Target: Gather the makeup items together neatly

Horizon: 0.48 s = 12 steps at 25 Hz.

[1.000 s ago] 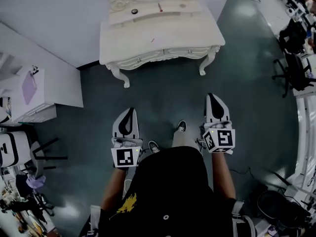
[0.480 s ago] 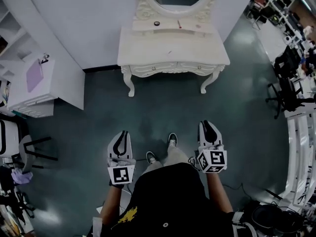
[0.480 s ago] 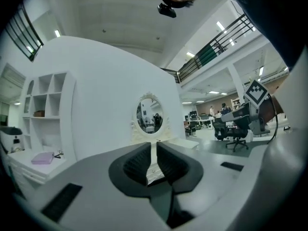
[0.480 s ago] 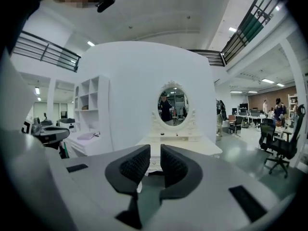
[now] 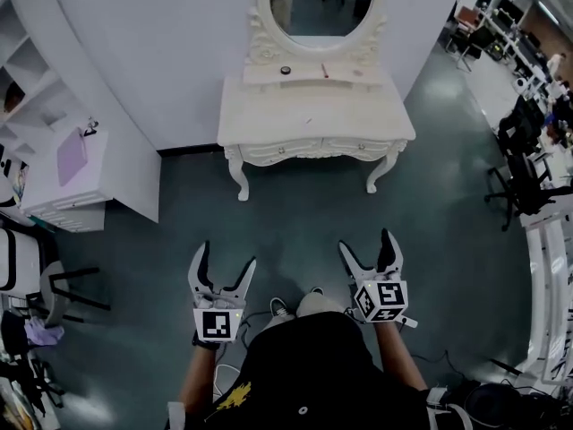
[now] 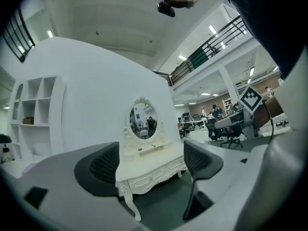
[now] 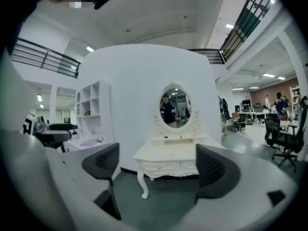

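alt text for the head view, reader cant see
A person, seen from above, faces a white dressing table with an oval mirror, left gripper and right gripper held out in front. Both sets of jaws have just been opening, with nothing between them. Two small items sit on its shelf.

Three makeup items, all on the white dressing table (image 5: 358, 119), spread out.
- Pot (image 5: 285, 70): small, dark, round. It sits on the raised shelf (image 5: 260, 75) under the mirror (image 5: 313, 7), left of centre.
- Red stick (image 5: 324, 70): slim, lying flat on the same shelf, right of the pot and apart from it.
- Thin stick (image 5: 308, 121): pinkish, lying alone mid-tabletop, well apart from the shelf pair. Too small to identify.
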Tool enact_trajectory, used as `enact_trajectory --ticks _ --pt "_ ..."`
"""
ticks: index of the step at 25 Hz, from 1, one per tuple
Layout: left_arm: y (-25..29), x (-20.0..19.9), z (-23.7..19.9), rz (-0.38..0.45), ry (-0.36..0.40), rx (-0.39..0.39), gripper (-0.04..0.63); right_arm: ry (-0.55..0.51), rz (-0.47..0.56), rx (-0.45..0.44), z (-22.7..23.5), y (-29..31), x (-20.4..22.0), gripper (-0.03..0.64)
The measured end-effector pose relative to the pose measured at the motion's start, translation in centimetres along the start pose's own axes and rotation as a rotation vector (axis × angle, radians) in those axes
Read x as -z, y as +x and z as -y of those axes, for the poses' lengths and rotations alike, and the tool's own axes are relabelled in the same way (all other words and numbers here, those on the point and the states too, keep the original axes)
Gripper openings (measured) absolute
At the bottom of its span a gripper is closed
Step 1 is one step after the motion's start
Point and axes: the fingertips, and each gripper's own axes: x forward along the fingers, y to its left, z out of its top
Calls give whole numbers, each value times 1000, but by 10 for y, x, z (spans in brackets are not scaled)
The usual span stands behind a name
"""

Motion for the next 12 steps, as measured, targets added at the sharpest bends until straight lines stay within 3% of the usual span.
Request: enact_trajectory --ticks 1,2,8,12 --pt "7 0 5 -5 3 12 405 1 29 -26 0 1 -9 550" --pt "17 1 10 -18 8 25 405 -2 50 -47 2 3 -16 597" --pt "73 6 54 -121 4 40 459 -55 19 -94 39 8 -16 598" --pt "118 3 91 -117 -7 14 459 -39 -19 -127 87 21 4 598"
